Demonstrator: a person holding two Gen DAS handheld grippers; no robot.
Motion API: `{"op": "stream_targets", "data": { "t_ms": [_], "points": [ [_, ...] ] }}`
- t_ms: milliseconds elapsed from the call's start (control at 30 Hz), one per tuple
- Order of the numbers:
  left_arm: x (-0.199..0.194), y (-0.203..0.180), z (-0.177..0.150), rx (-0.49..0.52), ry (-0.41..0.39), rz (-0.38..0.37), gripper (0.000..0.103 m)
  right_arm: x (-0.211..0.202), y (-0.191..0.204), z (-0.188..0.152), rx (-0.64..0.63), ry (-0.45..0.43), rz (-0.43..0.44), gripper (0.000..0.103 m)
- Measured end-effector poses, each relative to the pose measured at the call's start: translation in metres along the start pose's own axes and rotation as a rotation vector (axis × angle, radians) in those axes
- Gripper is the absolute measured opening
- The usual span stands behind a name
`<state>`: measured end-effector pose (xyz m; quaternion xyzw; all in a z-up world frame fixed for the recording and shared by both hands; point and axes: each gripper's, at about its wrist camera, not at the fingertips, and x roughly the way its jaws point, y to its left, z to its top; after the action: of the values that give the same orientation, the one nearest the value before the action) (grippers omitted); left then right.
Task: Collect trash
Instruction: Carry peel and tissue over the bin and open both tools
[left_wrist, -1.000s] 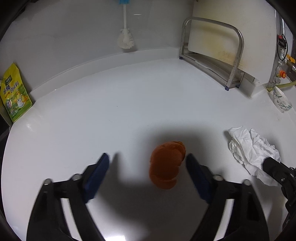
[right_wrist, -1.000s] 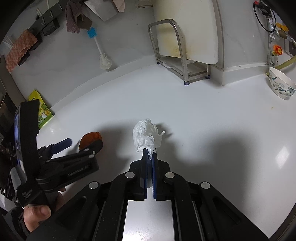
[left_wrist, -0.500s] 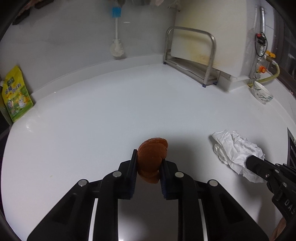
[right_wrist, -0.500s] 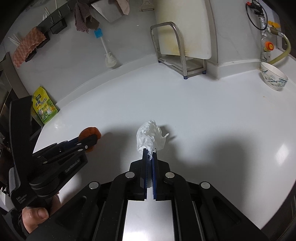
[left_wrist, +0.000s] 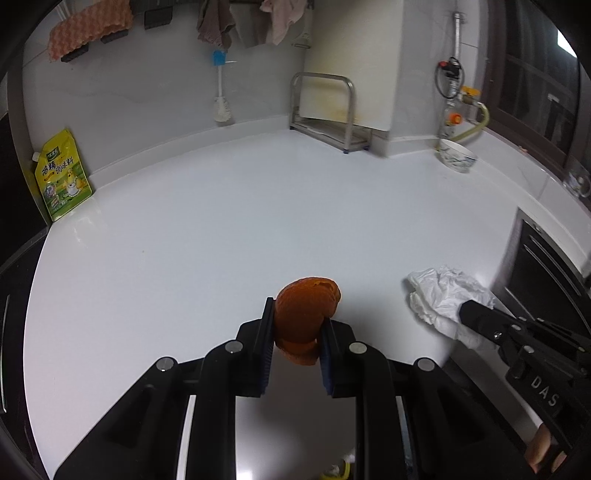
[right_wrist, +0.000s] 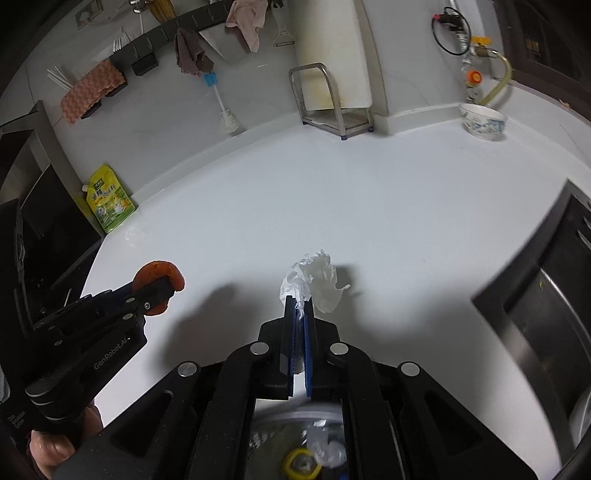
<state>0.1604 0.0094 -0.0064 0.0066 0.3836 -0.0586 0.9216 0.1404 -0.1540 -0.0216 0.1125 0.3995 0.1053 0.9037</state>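
Both our grippers carry trash above a white kitchen counter.

Our left gripper is clamped on a piece of orange peel, its blue pads pressed to either side, the peel held clear of the countertop. Our right gripper is closed tight on a crumpled white tissue, which sticks up from the fingertips. Below the right gripper we see the rim of a bin with litter inside. A yellow-green pouch, a dish brush, a steel rack and a patterned bowl stand along the back wall.
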Motion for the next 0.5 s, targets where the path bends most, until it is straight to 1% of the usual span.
{"op": "stream_targets", "data": {
  "t_ms": [100, 267, 500],
  "points": [
    [-0.027, -0.01, -0.021, 0.018, -0.023, -0.015, 0.021, -0.023, 0.0, -0.026, 0.026, -0.022, -0.004, 0.004],
    [-0.054, -0.02, -0.052, 0.035, -0.032, -0.03, 0.021, -0.062, -0.002, -0.068, 0.078, -0.056, -0.007, 0.004],
    [-0.081, -0.033, -0.09, 0.051, -0.031, -0.052, 0.021, -0.092, 0.002, -0.114, 0.078, -0.062, -0.038, 0.004]
  ]
}}
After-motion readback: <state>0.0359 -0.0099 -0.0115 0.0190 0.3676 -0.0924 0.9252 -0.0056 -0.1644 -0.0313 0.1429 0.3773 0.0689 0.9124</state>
